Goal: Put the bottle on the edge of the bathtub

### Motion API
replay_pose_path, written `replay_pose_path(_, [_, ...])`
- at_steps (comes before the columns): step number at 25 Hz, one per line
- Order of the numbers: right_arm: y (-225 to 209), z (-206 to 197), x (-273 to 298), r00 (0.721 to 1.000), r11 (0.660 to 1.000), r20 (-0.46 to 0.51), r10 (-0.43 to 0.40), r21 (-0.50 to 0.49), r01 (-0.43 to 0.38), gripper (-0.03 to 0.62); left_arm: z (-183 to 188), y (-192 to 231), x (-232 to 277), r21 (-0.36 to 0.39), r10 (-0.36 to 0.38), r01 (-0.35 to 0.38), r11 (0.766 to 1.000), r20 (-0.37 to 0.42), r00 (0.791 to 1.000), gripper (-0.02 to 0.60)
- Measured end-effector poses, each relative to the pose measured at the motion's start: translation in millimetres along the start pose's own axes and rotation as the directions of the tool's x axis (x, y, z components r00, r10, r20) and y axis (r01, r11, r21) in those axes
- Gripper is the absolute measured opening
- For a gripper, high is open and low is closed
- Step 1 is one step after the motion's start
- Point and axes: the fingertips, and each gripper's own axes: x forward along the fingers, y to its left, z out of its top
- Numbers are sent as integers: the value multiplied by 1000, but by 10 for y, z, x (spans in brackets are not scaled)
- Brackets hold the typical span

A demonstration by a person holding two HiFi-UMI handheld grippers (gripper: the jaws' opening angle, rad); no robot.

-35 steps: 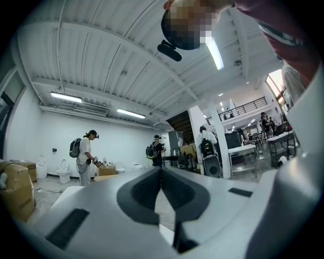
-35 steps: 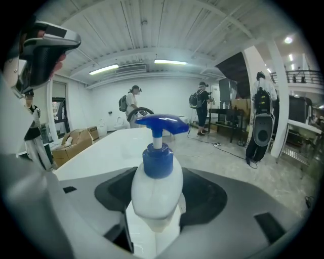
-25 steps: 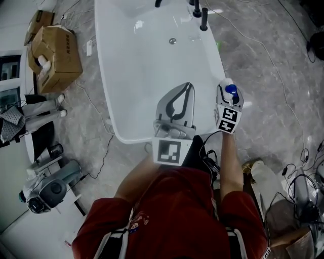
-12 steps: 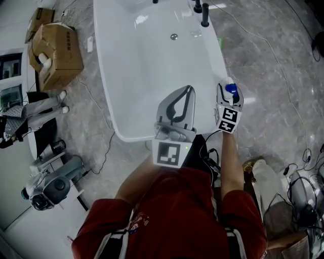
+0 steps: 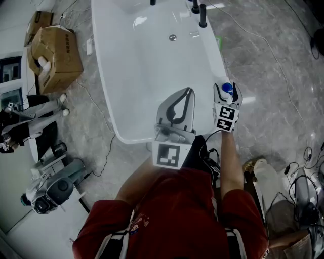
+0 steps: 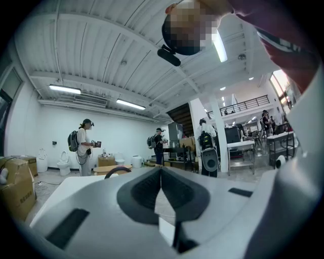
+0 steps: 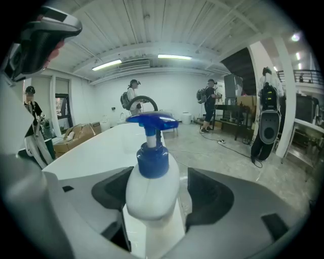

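Observation:
A white pump bottle with a blue pump head stands upright at the right rim of the white bathtub. My right gripper is around the bottle and its jaws are opening. In the right gripper view the bottle sits between the pads of the right gripper, and a gap shows beside the right pad. My left gripper hovers over the tub's near end, shut with nothing in it. In the left gripper view the pads of the left gripper meet in a line.
A black faucet stands at the tub's far end, and a drain is in the basin. A cardboard box and camera gear sit on the floor to the left. Cables trail at the right. Several people stand far off.
The view has shifted slightly. The right gripper stays round the bottle at the tub's rim, and the left gripper has kept its place.

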Motion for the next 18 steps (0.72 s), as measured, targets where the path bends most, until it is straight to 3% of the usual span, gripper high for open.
replay_pose_path(9, [22,48,-47,1000,1000,-5,3,-2,-3,364,64,23,-36,0,-10,10,1000,15,1000,15])
replay_pose_path(18, [110,224,-235,999,1000,34,-19,-14,20,367,172,104,-166,-14,-21,22,1000,54,998,15])
